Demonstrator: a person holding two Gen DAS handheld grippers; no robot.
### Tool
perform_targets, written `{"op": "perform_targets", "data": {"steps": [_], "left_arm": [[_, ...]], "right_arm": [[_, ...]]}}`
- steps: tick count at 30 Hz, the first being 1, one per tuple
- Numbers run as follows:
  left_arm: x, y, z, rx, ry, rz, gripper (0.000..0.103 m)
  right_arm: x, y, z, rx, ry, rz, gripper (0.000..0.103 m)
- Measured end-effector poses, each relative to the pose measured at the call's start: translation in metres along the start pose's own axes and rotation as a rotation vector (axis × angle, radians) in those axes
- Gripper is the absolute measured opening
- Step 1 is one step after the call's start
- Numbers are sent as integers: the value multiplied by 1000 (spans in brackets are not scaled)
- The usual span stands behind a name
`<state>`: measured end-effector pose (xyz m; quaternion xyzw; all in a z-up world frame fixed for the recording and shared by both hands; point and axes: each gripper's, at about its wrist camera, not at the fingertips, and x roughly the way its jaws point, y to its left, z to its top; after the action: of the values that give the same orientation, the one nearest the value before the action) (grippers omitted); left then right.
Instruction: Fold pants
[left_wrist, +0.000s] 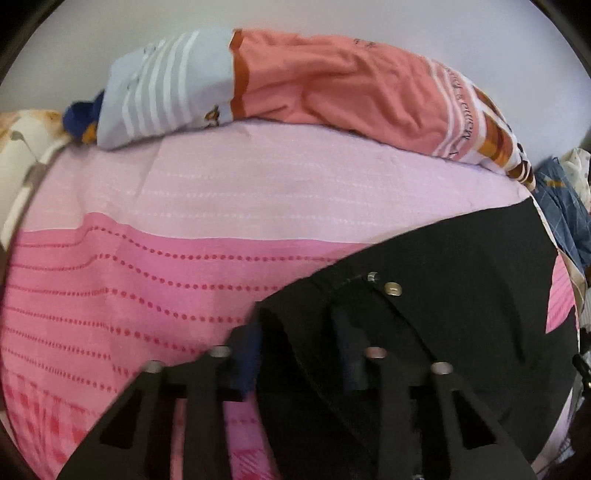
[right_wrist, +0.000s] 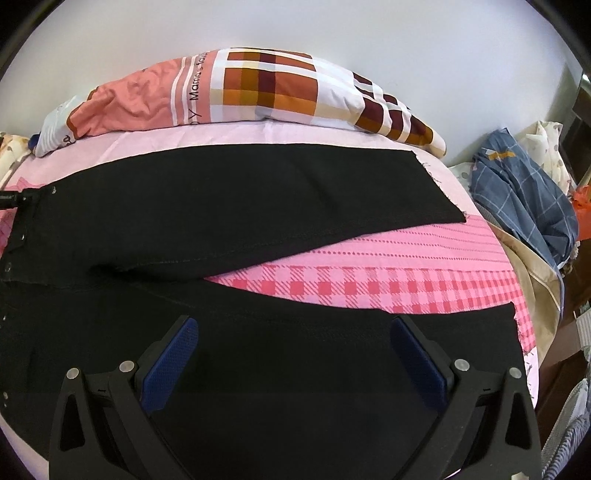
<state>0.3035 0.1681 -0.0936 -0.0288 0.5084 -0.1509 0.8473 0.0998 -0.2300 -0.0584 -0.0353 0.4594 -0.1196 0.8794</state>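
Currently pinching a bunched fold at the waist of the black pants (left_wrist: 424, 295) between the narrowed fingers of the left gripper (left_wrist: 299, 354), just near of the metal snap (left_wrist: 392, 289). Holding the right gripper (right_wrist: 293, 354) spread wide over the near leg, blue pads (right_wrist: 170, 365) clear of the cloth and gripping nothing. Lying flat on the pink bedspread (right_wrist: 388, 254), waist to the left, hems to the right, legs splayed apart in a V with the far leg close to the patterned pillow (right_wrist: 280, 85).

Likely to go wrong in a few ways:
- Could catch only the top layer at the waist, since how deep the pinch goes cannot be told from the dark fabric; lifting then would peel the layers apart.
- Could grab bedspread along with the leg if closing the right side too low.
- Might drag the whole garment sideways if pulling one end before securing the other.
- Would give a skewed fold if bringing the near leg over without matching the hems, given the splay.
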Motion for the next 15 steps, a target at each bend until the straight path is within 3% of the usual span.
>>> {"op": "perform_targets", "data": {"steps": [1, 3, 7, 10, 12, 15], "left_arm": [[-8, -3, -2, -7, -22, 1, 17], [-32, -12, -8, -11, -87, 7, 14], [-97, -51, -37, 19, -266, -24, 14], [-129, -75, -66, 37, -336, -42, 14], [-143, -85, -87, 28, -353, -61, 14], [-157, -101, -119, 12, -373, -81, 14]], "right_arm": [[0, -3, 4, 9, 0, 20, 103], [-3, -11, 12, 41, -21, 101, 103], [-5, -31, 39, 143, -40, 343, 103], [15, -48, 73, 268, 20, 573, 95], [36, -55, 93, 353, 75, 663, 85], [63, -54, 118, 420, 143, 750, 81]]}}
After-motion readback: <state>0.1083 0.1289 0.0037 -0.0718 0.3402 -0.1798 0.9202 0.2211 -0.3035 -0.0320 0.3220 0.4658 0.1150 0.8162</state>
